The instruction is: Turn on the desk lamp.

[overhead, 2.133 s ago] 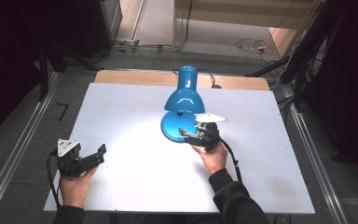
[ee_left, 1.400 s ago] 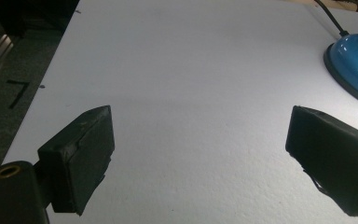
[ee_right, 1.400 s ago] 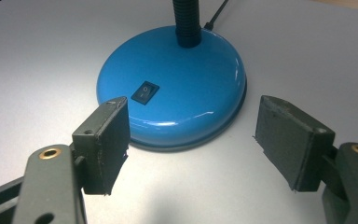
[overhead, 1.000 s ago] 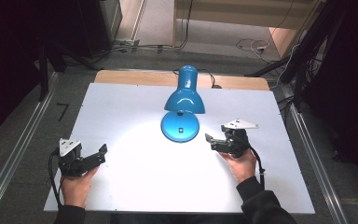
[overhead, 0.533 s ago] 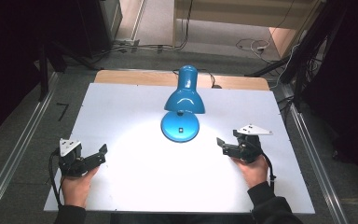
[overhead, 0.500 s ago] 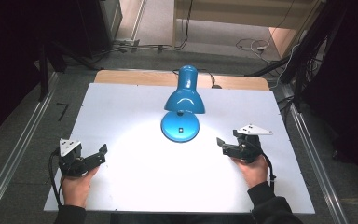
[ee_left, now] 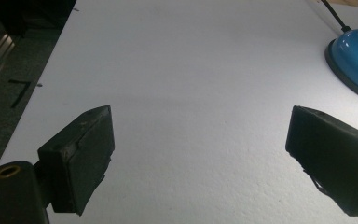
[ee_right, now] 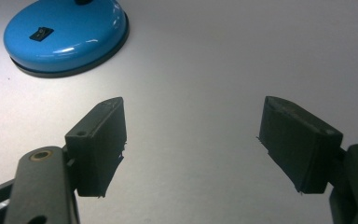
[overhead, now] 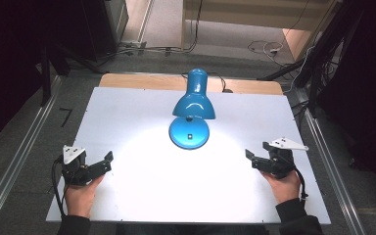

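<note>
Here's the table (overhead: 127, 117), a plain white sheet, and the one thing standing on it is the blue lamp (overhead: 192, 105). It's lit: a bright pool of light falls on the white around its round base (overhead: 189, 133), towards the near edge. The shade leans over the base, and a small black switch sits on top of the base. A dark cord runs off behind it towards the far edge, where a strip of bare wood shows.

Left gripper (overhead: 95, 165) sits near the near-left corner, held in the person's hand, low over the sheet. Its jaws are spread wide with only white table between them. In the left gripper view the base's edge (ee_left: 356, 63) peeks in at the upper right, well apart from the jaws.

Right gripper (overhead: 257, 159) is over by the right side, also in hand, jaws spread just as wide, pinching nothing. In the right gripper view the base (ee_right: 65, 35) lies up and to the left, clear of both jaws, switch facing up.

Nothing stands between either gripper and the lamp; bare table all the way. Beyond the table: dark floor, metal rails down both sides, loose cables at the back.
</note>
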### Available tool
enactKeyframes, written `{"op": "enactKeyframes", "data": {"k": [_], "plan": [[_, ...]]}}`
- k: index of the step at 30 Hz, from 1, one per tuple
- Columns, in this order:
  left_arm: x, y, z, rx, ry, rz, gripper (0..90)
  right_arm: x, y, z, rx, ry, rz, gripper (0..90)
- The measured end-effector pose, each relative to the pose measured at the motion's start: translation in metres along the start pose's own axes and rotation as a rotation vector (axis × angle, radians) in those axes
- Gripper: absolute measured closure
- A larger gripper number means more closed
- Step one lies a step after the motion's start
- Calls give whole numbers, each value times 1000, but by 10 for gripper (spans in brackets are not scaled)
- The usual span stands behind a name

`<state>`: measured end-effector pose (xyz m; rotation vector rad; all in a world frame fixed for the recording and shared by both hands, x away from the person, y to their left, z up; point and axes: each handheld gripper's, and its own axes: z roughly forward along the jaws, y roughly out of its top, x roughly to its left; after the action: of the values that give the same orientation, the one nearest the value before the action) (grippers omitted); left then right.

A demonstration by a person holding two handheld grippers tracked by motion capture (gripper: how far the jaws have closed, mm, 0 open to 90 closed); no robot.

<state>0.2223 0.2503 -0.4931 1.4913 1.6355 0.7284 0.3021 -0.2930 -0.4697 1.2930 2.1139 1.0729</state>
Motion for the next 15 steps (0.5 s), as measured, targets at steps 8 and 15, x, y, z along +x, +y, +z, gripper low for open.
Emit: {"op": "enactKeyframes", "data": {"k": [8, 15], "plan": [[-1, 0, 0, -1, -1, 2, 84, -14, -11, -17, -3, -23, 8, 213], [-2, 0, 0, -2, -2, 1, 84, -25, -21, -26, 6, -44, 26, 213]]}}
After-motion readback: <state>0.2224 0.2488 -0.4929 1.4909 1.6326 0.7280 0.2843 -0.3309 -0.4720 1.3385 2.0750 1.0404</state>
